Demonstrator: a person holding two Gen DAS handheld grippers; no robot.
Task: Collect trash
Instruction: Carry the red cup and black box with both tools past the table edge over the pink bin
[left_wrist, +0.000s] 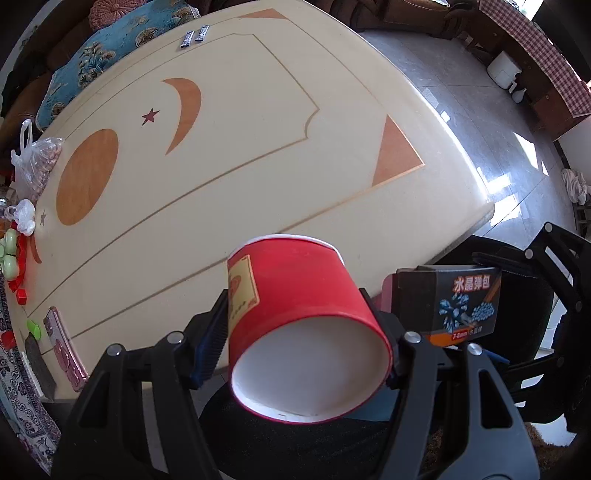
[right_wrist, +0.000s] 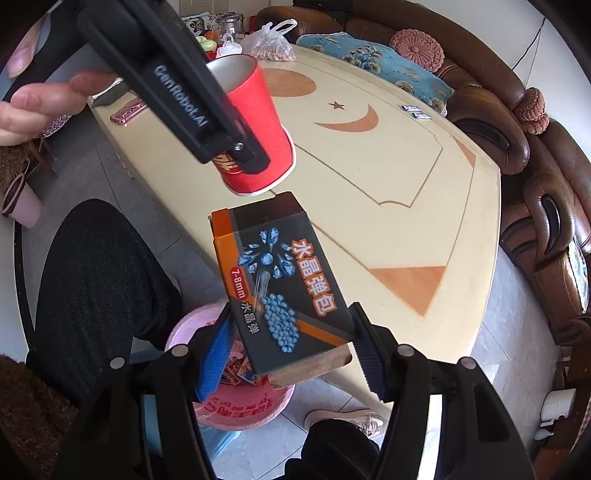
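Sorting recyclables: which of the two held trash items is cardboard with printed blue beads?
The dark box clamped in the right gripper; the left gripper holds a plain red paper cup instead.

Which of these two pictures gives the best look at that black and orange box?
The right wrist view: the box fills the middle, printed face readable, between that gripper's fingers. The left wrist view shows it small, behind the red cup.
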